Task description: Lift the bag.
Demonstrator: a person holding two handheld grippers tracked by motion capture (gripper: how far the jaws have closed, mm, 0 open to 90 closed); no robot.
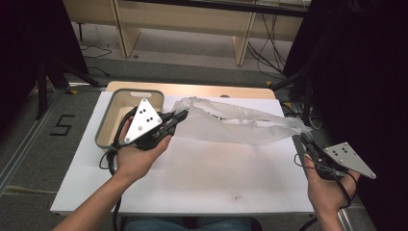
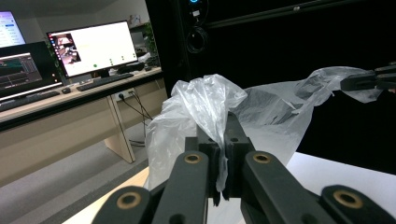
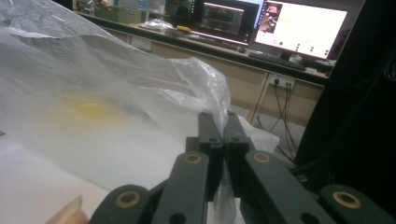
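Note:
A thin clear plastic bag (image 1: pixel 231 122) hangs stretched above the white table (image 1: pixel 202 178) between my two grippers. My left gripper (image 1: pixel 182 115) is shut on the bag's left end beside the grey bin. My right gripper (image 1: pixel 306 137) is shut on the bag's twisted right end at the table's right edge. In the left gripper view the film (image 2: pixel 210 107) bunches up from between the closed jaws and runs on to the other gripper (image 2: pixel 369 80). In the right gripper view the bag (image 3: pixel 107 107) billows to the left, with a faint yellow patch showing through it.
A grey open bin (image 1: pixel 126 115) stands at the table's back left, just behind my left hand. Desks with lit monitors (image 2: pixel 91 49) and a keyboard line the room's edge. Dark curtains flank both sides, and cables lie on the floor behind the table.

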